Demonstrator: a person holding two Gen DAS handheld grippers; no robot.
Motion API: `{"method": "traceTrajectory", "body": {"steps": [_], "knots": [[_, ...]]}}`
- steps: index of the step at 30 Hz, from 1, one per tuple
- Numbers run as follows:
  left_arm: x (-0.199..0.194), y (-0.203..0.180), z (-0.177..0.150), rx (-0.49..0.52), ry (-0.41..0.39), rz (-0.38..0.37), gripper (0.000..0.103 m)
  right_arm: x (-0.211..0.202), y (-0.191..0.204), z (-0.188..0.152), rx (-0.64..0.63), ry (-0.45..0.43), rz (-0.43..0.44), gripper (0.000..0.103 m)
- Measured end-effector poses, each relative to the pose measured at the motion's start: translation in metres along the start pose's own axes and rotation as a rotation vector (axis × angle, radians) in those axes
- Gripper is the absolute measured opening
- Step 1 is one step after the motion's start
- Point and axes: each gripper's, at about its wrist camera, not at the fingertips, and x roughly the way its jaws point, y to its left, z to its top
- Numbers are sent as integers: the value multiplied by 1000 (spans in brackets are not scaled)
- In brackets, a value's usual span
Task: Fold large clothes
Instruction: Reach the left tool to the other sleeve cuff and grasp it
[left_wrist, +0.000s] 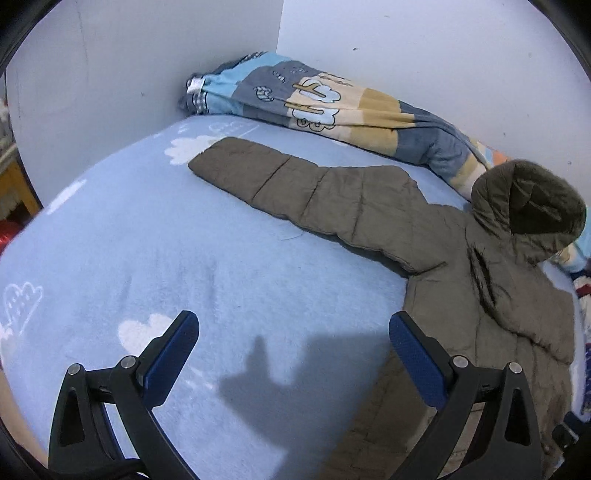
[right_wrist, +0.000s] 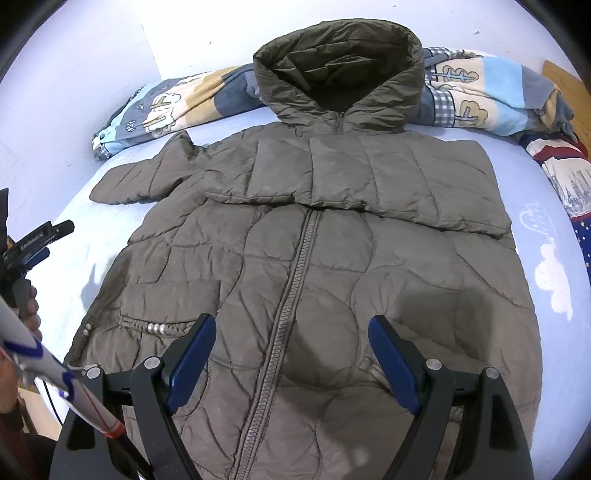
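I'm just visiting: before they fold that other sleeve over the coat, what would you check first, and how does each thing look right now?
1. Left gripper open, nothing between its fingers: ok.
2. Right gripper open, holding nothing: ok.
3. Coat lies front up, zipped: ok.
4. One sleeve already folded across the chest: ok.
5. Other sleeve stretched out flat on the blue sheet, not yet folded: not ok.
6. Hood rests on the rolled blanket; whether it will catch: cannot tell.
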Motion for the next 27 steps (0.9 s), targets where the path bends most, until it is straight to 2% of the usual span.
{"method": "traceTrajectory", "body": {"steps": [10, 16, 19, 22, 23, 25, 26, 27], "knots": [[23, 38, 21, -141, 86, -103, 103, 0, -7, 1, 25, 8, 20, 88], [43, 81, 50, -327, 118, -218, 103, -2, -11, 1, 37, 15, 31, 88], [56, 102, 67, -406, 111, -244, 103, -2, -12, 1, 37, 17, 27, 88], [75, 120, 85, -470, 111, -234, 102, 0, -16, 1, 54, 23, 34, 88], [85, 125, 92, -486, 121, -223, 97, 1, -17, 0, 57, 27, 38, 88], [102, 133, 103, -505, 144, -210, 76, 2, -16, 0, 56, 31, 39, 88], [110, 138, 108, -516, 156, -200, 59, 2, -16, 0, 54, 34, 37, 88], [120, 143, 113, -532, 169, -201, 54, 3, -16, 0, 52, 35, 35, 88]]}}
